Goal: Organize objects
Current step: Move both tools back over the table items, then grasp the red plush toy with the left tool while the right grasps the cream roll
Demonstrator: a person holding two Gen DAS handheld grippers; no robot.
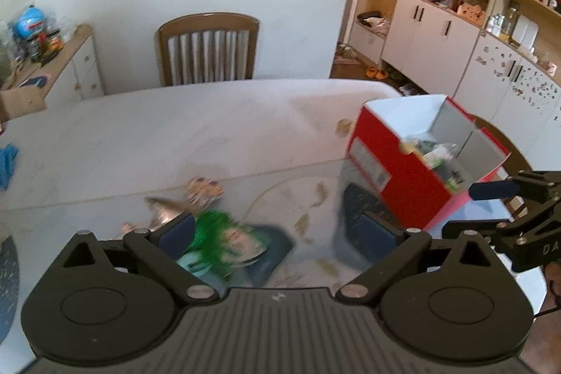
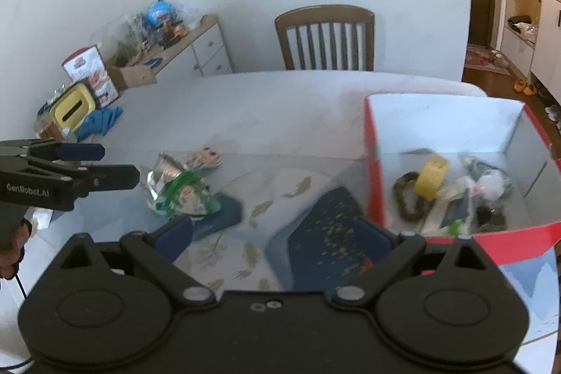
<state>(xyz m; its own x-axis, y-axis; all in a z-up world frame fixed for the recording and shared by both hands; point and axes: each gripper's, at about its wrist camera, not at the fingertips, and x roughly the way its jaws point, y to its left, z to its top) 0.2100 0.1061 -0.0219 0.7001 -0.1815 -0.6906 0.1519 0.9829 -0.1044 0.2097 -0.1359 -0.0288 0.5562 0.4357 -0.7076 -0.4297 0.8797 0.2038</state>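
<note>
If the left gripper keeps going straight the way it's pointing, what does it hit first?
Most likely the green snack packet lying on the table, just ahead of the open left gripper. Blur leaves depth uncertain.

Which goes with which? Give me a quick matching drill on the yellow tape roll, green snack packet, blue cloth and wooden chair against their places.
Things:
1. yellow tape roll
2. green snack packet
3. blue cloth
4. wooden chair

Places:
A. behind the table's far edge
B. inside the red box
C. loose on the table, left of the box
D. table's far left, beside a yellow container

Pairs: 1-B, 2-C, 3-D, 4-A
</note>
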